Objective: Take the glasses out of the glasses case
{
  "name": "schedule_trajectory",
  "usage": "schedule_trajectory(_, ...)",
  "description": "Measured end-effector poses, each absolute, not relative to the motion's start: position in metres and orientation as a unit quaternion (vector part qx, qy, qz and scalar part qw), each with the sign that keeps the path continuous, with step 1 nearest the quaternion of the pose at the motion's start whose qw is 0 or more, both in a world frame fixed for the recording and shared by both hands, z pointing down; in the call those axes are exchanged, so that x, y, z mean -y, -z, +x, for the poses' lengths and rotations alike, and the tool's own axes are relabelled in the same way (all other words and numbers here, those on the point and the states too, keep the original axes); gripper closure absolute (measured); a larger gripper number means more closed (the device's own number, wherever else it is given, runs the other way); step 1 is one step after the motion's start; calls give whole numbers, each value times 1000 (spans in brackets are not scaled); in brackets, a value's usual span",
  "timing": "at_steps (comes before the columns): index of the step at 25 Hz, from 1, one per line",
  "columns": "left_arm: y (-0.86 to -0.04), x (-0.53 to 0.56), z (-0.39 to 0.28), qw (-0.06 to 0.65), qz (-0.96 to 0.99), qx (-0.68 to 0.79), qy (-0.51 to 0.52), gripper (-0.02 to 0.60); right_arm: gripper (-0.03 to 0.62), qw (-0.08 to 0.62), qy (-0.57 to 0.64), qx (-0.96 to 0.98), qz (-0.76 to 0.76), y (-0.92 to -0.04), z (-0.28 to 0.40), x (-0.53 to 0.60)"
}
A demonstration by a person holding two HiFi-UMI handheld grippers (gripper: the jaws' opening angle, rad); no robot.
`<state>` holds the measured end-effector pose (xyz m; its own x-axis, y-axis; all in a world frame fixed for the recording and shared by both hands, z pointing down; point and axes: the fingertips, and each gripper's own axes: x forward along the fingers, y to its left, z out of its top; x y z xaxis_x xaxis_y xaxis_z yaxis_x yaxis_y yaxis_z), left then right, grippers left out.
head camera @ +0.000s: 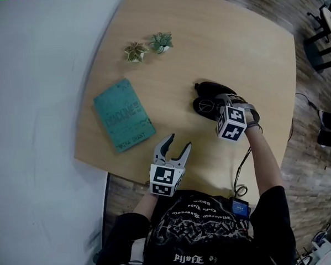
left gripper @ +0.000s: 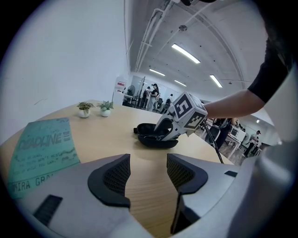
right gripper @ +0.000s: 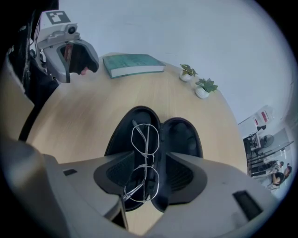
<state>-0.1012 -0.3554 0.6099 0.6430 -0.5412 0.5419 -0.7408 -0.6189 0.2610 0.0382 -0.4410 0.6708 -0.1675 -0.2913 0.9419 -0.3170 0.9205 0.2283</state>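
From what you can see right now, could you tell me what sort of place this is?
Probably an open-plan office or lab: a wooden table, long ceiling strip lights, and people standing about in the background.

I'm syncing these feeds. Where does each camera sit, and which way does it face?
Head view: on the person's head, facing steeply down at the table; shows left gripper, right gripper, forearm, shirt.
Left gripper view: on that gripper, facing across the table past its open, empty jaws toward the glasses case.
Right gripper view: on that gripper, facing down at the glasses between its open jaws.
Shared: both gripper views show the case and green book.
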Motion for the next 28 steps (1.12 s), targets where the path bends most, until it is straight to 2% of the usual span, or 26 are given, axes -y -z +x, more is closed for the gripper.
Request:
schedule_trajectory(1, -611, 354, -101, 239, 875, 365, -211, 330, 382, 613, -19, 765, 196, -672, 38, 440)
schedule_trajectory(3, -611, 353, -100, 240, 875, 364, -212, 330, 443, 610, -38, 768, 191, -674, 37, 436)
schedule_trajectory(13, -612, 353, -103, 235, 878, 357, -216, 329, 464, 580, -104, 780, 212, -676, 39, 440)
schedule_trajectory(19, -615, 351, -104, 235, 878, 354, -220, 330, 488, 567, -99, 789, 214, -675, 38, 442)
schedule_trajectory(28, -616, 349, -106, 237, 878, 354, -219, 330, 491, 514, -123, 813, 243, -661, 38, 447)
